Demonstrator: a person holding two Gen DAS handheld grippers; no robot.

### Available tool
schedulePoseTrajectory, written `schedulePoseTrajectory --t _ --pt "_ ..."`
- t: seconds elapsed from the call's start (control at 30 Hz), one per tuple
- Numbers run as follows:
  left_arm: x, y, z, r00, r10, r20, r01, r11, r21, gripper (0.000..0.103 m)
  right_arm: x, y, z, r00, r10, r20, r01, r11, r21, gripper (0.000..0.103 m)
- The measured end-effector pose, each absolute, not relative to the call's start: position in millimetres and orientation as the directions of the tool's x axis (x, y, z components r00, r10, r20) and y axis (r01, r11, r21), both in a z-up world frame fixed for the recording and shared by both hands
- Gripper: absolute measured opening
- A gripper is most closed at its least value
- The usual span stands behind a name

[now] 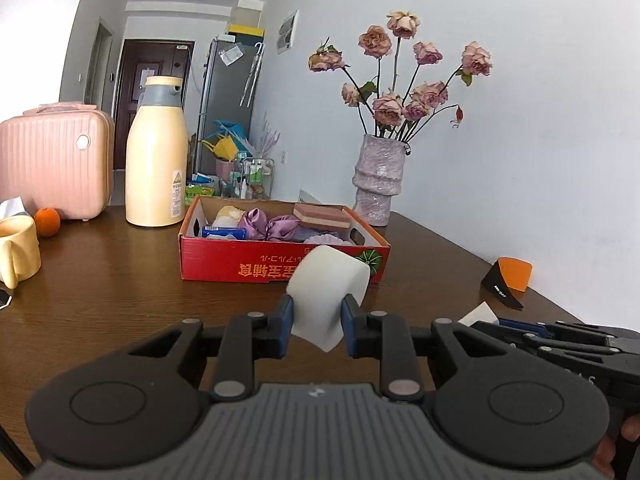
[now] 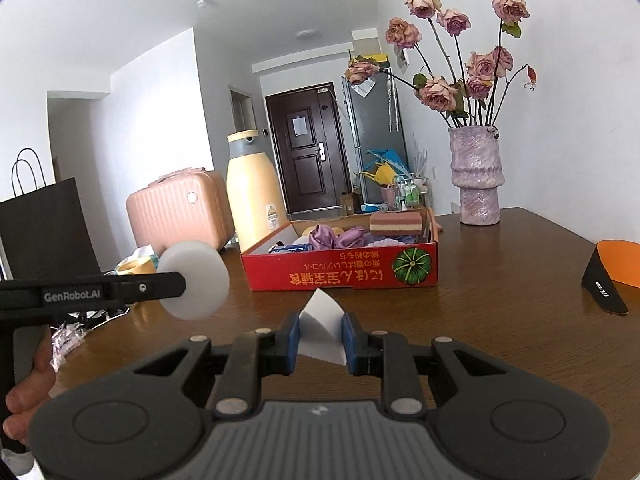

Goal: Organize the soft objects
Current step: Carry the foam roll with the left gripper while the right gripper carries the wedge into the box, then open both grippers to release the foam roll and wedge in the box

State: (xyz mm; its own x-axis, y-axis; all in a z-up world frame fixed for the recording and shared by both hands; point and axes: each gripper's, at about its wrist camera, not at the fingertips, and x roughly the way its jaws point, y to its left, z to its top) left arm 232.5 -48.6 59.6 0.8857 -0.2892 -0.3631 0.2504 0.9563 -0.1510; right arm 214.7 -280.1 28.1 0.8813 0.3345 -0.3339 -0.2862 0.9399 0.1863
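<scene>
The left claw [image 1: 317,316] is closed on a white foam cylinder [image 1: 326,286], its blue pads pressing the flat ends so the round body bulges up between them. In the right wrist view the same cylinder [image 2: 195,280] shows a round, smooth face and hangs above the counter [image 2: 500,320], held out sideways at the left. The right claw [image 2: 321,338] is closed on a white foam wedge [image 2: 322,326], whose pointed tip sticks up between the pads.

Both claws sit level, side by side, pointing toward a red cardboard box [image 1: 280,266] that stands ahead on the counter. The box already holds purple satin scrunchies [image 1: 270,226], a pink-and-brown layered sponge [image 1: 322,216], a blue packet [image 1: 224,233] and other soft pieces.

Bare brown wood lies between the claws and the box's near wall. A pale yellow jug [image 1: 157,154] and a pink case [image 1: 54,160] stand left of the box, a yellow mug [image 1: 16,250] and an orange [image 1: 47,221] nearer the left edge. A vase of dried roses [image 1: 378,180] stands right of the box by the wall, and an orange-and-black item [image 1: 508,280] lies near the right edge.
</scene>
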Motion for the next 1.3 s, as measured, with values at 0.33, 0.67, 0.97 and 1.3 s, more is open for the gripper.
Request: schedulePoseTrajectory --t 0.33,0.67,0.97,1.3 --pt "354.2 -70.2 83.5 0.901 -0.275 -0.335 0.249 0.961 -0.12 0.025 282.7 -290.5 39.9 0.888 0.31 -0.34 -0.272 0.95 0.154 0.023" --pt "529.4 -98.9 58.9 0.862 -0.242 -0.446 0.195 0.97 -0.148 0.026 451.6 -305.5 55.9 0.879 0.306 -0.364 -0.253 0.949 0.189 0.023" --pt "609.0 -125.2 17.6 0.822 -0.206 -0.53 0.177 0.978 -0.106 0.026 580.5 -298.1 21.4 0.85 0.25 -0.464 -0.199 0.967 0.157 0.024" --pt "614.9 -129.0 6.4 0.769 -0.288 -0.571 0.243 0.958 -0.156 0.039 612.2 -289.2 3.0 0.833 0.193 -0.519 -0.196 0.979 0.05 0.042"
